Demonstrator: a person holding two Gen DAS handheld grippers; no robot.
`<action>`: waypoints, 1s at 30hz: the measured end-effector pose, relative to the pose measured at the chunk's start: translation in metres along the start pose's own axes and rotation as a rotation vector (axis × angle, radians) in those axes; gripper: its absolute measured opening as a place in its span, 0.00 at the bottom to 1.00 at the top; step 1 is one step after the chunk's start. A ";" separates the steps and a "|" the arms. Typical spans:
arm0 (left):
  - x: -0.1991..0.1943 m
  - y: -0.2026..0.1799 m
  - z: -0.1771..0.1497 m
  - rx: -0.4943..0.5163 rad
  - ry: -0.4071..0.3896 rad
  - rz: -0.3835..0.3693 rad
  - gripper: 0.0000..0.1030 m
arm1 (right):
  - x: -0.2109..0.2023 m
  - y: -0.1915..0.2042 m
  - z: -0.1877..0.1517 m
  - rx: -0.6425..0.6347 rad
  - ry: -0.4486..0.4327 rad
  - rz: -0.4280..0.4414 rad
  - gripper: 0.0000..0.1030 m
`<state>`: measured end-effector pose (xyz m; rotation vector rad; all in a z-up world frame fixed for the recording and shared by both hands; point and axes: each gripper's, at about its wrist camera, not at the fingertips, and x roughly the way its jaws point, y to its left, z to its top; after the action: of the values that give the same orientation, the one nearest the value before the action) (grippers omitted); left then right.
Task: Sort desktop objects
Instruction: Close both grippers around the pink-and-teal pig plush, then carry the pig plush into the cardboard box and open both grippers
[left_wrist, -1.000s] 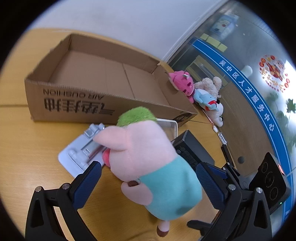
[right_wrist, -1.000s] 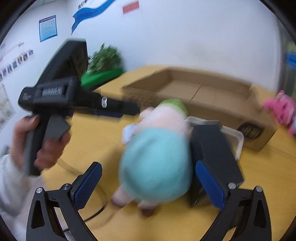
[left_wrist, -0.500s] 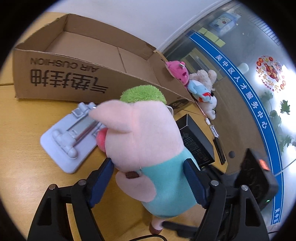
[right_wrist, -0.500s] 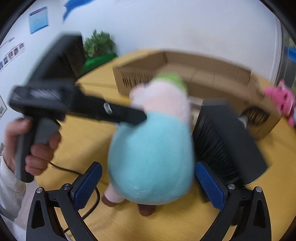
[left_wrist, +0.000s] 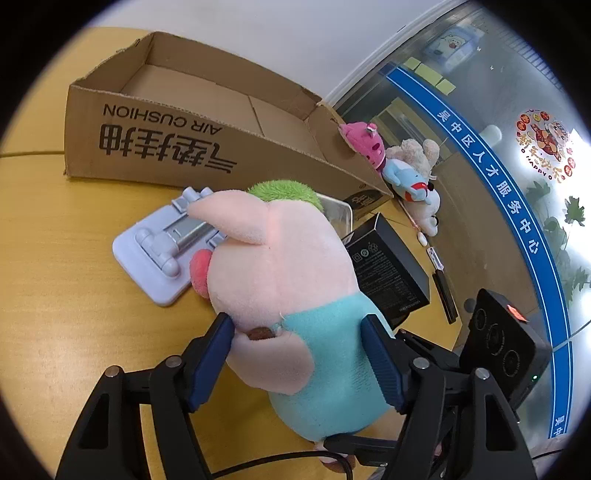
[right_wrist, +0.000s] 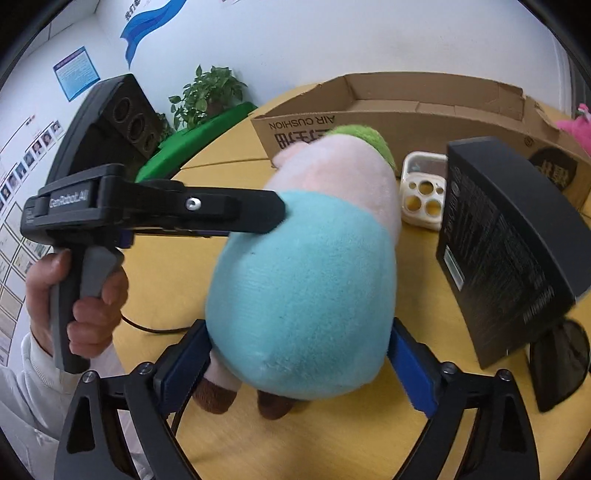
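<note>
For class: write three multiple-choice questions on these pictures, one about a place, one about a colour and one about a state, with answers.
1. Where is the grey phone stand?
A. Inside the cardboard box
B. On the table, in front of the cardboard box
C. On top of the toy pig

2. What colour is the toy pig's hair?
A. Green
B. Red
C. Black

3. What are the left tongs doing?
A. Hanging open, clear of everything
B. Gripping the phone stand
C. Gripping the toy pig

Answers:
1 B: it lies flat on the wood below the box's printed side.
2 A: a green tuft tops its pink head.
3 C: both blue pads press its body.
</note>
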<state>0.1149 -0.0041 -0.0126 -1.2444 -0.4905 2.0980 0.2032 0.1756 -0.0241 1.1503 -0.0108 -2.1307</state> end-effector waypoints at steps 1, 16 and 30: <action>0.001 0.000 0.000 -0.006 -0.002 -0.007 0.65 | 0.000 0.001 0.001 -0.009 -0.003 -0.004 0.83; -0.116 -0.115 0.135 0.318 -0.346 0.042 0.59 | -0.096 0.040 0.135 -0.189 -0.323 -0.002 0.74; -0.166 -0.131 0.333 0.403 -0.442 0.083 0.59 | -0.119 0.024 0.369 -0.245 -0.484 0.023 0.74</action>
<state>-0.0758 -0.0221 0.3325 -0.5823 -0.1835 2.3988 -0.0114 0.1142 0.2935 0.4769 0.0166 -2.2654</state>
